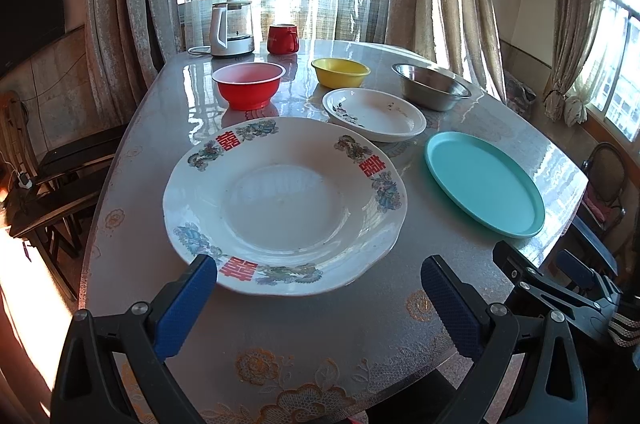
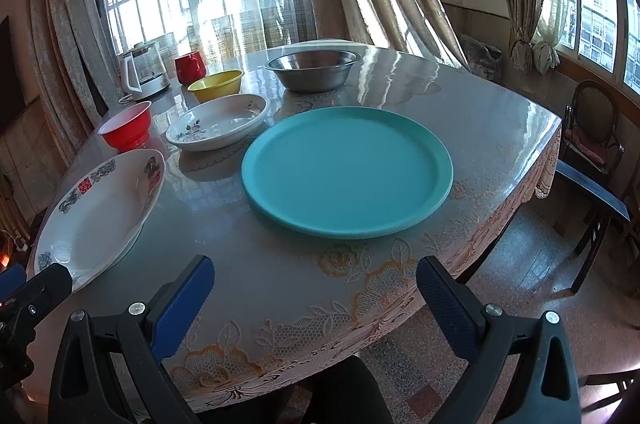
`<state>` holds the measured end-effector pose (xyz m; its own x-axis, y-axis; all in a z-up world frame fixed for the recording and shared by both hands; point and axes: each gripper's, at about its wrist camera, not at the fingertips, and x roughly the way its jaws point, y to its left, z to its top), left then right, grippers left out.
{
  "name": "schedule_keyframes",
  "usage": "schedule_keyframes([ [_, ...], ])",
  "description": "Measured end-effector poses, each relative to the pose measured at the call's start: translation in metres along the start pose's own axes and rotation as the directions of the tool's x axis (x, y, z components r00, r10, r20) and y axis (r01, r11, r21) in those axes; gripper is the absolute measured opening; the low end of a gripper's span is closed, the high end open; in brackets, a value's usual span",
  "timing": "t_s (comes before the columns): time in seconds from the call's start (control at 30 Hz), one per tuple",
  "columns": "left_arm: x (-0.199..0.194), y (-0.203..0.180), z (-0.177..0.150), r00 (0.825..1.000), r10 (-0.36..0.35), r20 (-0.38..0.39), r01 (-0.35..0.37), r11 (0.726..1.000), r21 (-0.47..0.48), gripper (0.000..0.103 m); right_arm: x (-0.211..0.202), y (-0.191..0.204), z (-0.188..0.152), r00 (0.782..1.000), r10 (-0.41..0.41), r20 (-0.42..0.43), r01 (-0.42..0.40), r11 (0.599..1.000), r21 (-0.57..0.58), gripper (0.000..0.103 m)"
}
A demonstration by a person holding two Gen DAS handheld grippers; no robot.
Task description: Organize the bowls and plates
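Left gripper: the left gripper (image 1: 320, 288) is seen with its blue-padded fingers (image 1: 188, 304) spread wide and nothing between them, held low over the near edge of the table; its left pad overlaps the near rim of the large plate in the left wrist view, though contact cannot be told.
Right gripper: the right gripper (image 2: 316, 288) is likewise spread apart and empty, held above the near table edge just short of the teal plate.
Table: a table (image 1: 320, 336) is covered with a glossy clear sheet over a lace floral cloth.
Large plate: a wide white ceramic plate with red characters and dragon patterns on its rim (image 1: 286, 204) lies at the near left.
Teal plate: a flat round teal plastic plate (image 2: 347, 171) lies to its right, apart from it.
Small dish: a shallow white ceramic dish with a floral print (image 1: 374, 114) sits behind the two plates, between them.
Bowls: a red plastic bowl (image 1: 248, 84), a yellow plastic bowl (image 1: 340, 72) and a stainless steel bowl (image 1: 432, 86) stand in a row farther back, each apart.
Far edge: a white-handled glass kettle (image 1: 232, 28) and a red mug (image 1: 282, 39) are placed by the curtained window.
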<state>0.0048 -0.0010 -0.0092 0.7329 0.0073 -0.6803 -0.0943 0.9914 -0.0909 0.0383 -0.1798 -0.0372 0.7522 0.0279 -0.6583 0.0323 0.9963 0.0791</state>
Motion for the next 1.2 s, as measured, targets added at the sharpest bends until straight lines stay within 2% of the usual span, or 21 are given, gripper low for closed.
schedule_keyframes([
  [0.47, -0.007, 0.008, 0.002, 0.999, 0.03, 0.043, -0.029, 0.999, -0.027, 0.103, 0.001, 0.001, 0.0, 1.0, 0.003, -0.002, -0.003, 1.0, -0.006, 0.103],
  [0.6, -0.009, 0.01, 0.002, 0.997, 0.04, 0.061, -0.039, 0.999, -0.02, 0.103, 0.002, 0.006, 0.002, 1.0, 0.003, 0.007, -0.002, 0.999, -0.039, 0.103],
  [0.8, -0.006, 0.017, 0.006, 0.998, -0.018, 0.063, 0.02, 0.999, -0.035, 0.103, -0.004, 0.012, 0.008, 0.998, -0.004, 0.062, 0.011, 0.992, -0.123, 0.103],
  [0.97, -0.009, 0.03, 0.008, 0.994, -0.033, 0.101, 0.042, 0.995, -0.087, 0.103, -0.002, 0.017, 0.009, 0.997, 0.019, 0.078, -0.005, 0.984, -0.177, 0.103],
  [1.13, -0.011, 0.059, 0.015, 0.99, 0.005, 0.138, 0.017, 0.987, -0.161, 0.103, 0.006, 0.024, 0.011, 0.993, 0.1, 0.064, -0.084, 0.972, -0.221, 0.103],
  [1.2, -0.008, 0.074, 0.019, 0.989, -0.007, 0.145, 0.037, 0.978, -0.204, 0.103, 0.009, 0.029, 0.013, 0.99, 0.127, 0.059, -0.109, 0.965, -0.238, 0.103],
])
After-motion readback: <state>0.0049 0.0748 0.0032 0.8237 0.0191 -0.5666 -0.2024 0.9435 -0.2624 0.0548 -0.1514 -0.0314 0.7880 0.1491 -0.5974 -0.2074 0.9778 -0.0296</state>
